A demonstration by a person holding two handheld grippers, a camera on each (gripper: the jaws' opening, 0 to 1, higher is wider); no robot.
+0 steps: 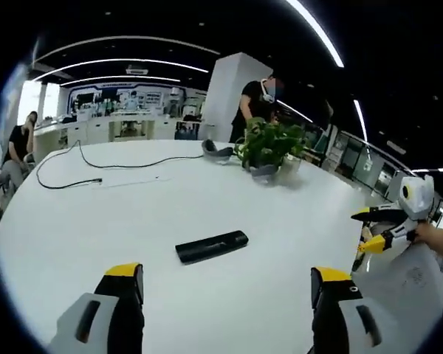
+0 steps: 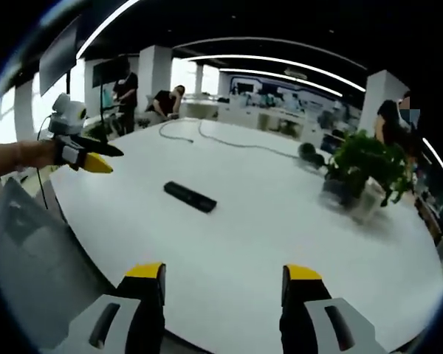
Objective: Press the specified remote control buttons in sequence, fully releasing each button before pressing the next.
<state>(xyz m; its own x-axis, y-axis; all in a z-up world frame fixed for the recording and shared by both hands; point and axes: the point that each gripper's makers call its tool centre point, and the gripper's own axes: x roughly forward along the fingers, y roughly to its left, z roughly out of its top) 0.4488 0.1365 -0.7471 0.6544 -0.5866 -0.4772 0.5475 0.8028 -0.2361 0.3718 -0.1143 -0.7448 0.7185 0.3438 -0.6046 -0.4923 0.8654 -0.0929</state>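
Both sets of tongs hover wide open, gripping nothing: left tongs (image 1: 225, 284) low in the left gripper view, right tongs (image 2: 225, 284) low in the right gripper view. The black remote (image 1: 212, 246) lies untouched, mid-frame on the white counter (image 1: 96, 221), well apart from both. Looks like no button is pressed yet; the whole sequence remains.

No readable text, labels or numbers; distant wall signage too blurred.
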